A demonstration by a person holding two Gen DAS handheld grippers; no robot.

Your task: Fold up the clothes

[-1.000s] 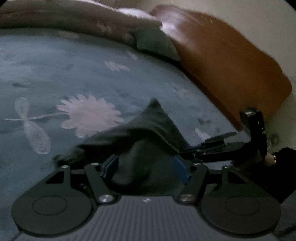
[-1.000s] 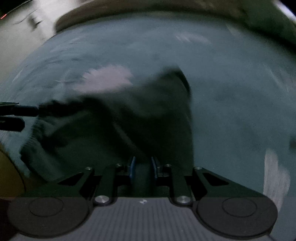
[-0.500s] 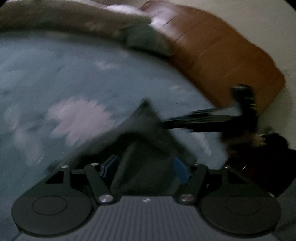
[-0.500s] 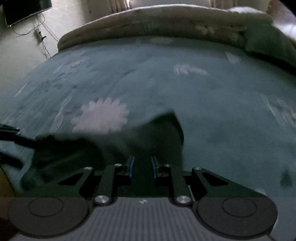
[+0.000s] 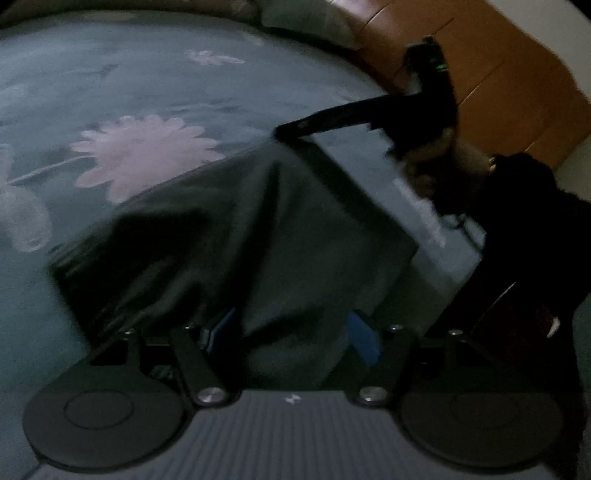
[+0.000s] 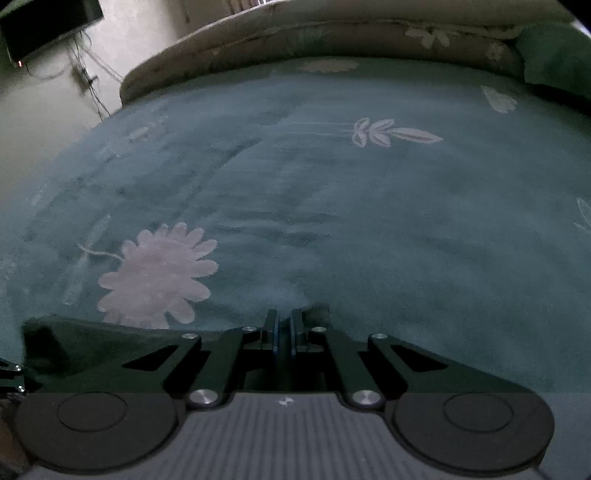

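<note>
A dark garment [image 5: 258, 229] is stretched over the teal flowered bed cover [image 5: 110, 74]. My left gripper [image 5: 291, 332] has a wide fold of it filling the space between its blue pads. My right gripper [image 5: 280, 131] pinches the far corner, its jaws closing tight on the thin edge. In the right wrist view the right gripper [image 6: 283, 317] shows its pads almost together, with a nub of dark cloth beside them. More of the garment [image 6: 74, 339] lies low at the left of that view.
A brown headboard [image 5: 498, 74] and a pillow [image 5: 306, 18] stand at the bed's far right. A rolled quilt [image 6: 332, 33] lines the far edge. A person's hand [image 5: 443, 162] and dark sleeve [image 5: 535, 206] hold the right gripper. A black screen [image 6: 48, 22] is beyond the bed.
The right gripper has pulled the garment's corner away from the left one, spreading the cloth out taut. Its jaws have narrowed. In the right wrist view the cloth has dropped from mid-frame to the bottom.
</note>
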